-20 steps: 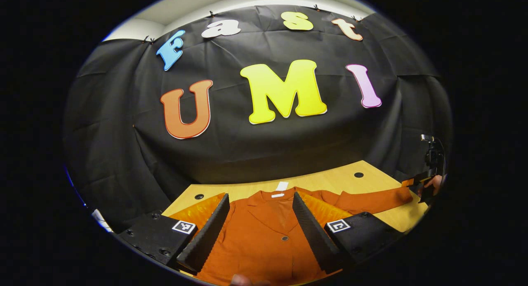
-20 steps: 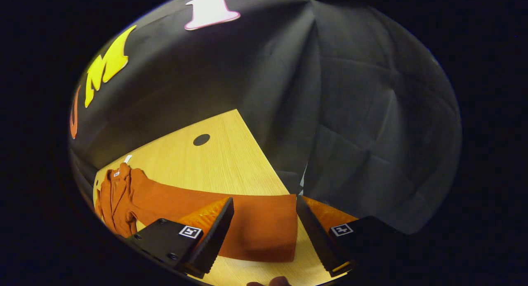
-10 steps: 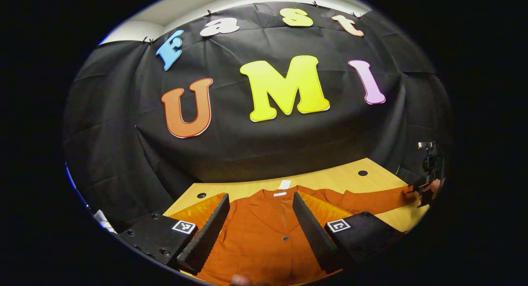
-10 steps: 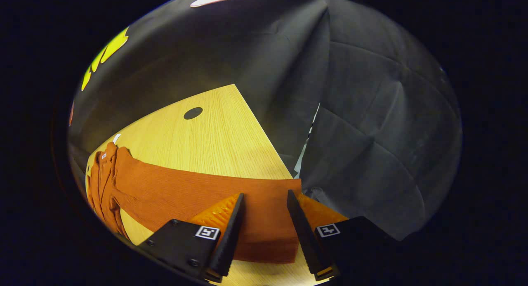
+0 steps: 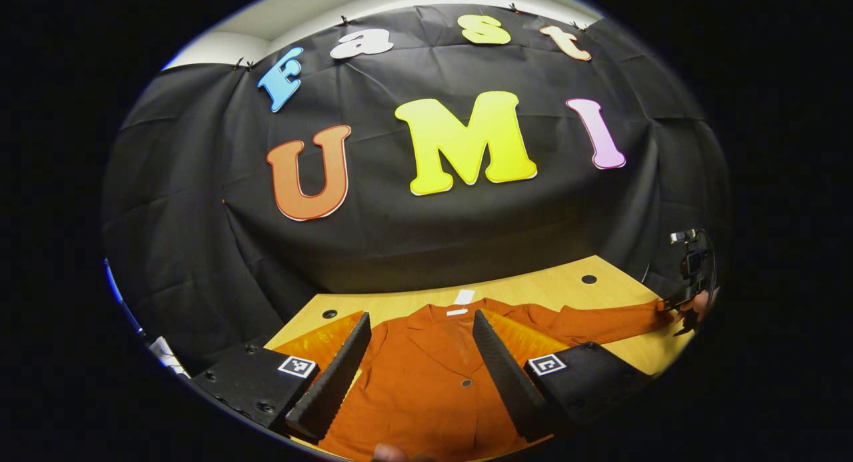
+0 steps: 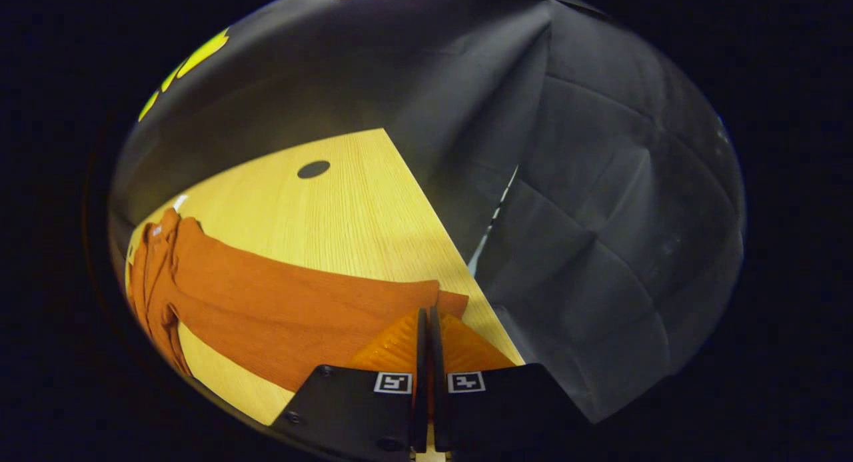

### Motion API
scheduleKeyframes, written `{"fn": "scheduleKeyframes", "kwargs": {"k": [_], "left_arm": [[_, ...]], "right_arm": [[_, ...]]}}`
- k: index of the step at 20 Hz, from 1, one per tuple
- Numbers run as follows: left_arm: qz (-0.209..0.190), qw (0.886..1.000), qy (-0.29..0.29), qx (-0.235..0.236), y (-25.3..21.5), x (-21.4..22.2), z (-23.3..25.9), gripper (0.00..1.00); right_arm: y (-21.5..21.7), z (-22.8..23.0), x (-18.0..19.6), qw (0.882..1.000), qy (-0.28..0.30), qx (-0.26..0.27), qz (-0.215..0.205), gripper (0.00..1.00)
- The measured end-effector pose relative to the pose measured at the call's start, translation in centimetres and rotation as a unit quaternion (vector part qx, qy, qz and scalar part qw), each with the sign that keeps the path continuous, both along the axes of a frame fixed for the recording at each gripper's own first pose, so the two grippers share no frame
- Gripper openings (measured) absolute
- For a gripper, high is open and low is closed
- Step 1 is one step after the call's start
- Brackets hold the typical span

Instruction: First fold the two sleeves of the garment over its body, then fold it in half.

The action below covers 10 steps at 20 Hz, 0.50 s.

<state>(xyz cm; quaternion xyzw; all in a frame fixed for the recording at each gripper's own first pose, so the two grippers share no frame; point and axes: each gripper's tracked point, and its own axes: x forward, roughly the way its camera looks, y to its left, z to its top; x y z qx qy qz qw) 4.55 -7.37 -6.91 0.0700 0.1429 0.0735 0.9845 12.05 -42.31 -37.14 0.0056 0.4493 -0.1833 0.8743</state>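
We are pinching the sleeve (image 6: 293, 315) end at lower centre of the right gripper view, our right gripper (image 6: 424, 319) closed on it. In the left gripper view, our left gripper (image 5: 420, 329) is hanging wide open, gripping nothing, over the jacket (image 5: 433, 389) lying across the table (image 5: 533, 292) at the bottom.
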Motion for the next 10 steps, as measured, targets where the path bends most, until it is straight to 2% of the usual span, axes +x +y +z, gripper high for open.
{"fn": "scheduleKeyframes", "kwargs": {"k": [1,3,5,6,7,10], "left_arm": [[0.005,1.000,-0.002,0.004,0.6,-0.2,0.1,0.99],[0.014,1.000,-0.006,0.009,1.6,-0.8,0.4,0.99],[0.023,1.000,-0.010,0.016,2.9,-1.3,0.5,0.99],[0.026,0.999,-0.011,0.016,3.2,-1.5,0.5,0.99],[0.028,0.999,-0.013,0.016,3.7,-1.5,0.4,0.99],[0.029,0.999,-0.014,0.003,4.7,-1.4,-0.1,0.99]], "right_arm": [[0.0,0.0,-0.3,1.000,0.008,-0.011,0.004,0.05],[0.8,0.6,0.1,1.000,0.003,0.013,0.002,0.05],[0.8,2.3,0.6,0.999,-0.030,0.026,-0.012,0.06],[0.9,3.1,0.8,0.999,-0.041,0.028,-0.016,0.02],[1.0,3.4,1.0,0.998,-0.047,0.031,-0.019,0.05],[1.3,5.8,1.3,0.998,-0.064,0.018,-0.013,0.05]]}}
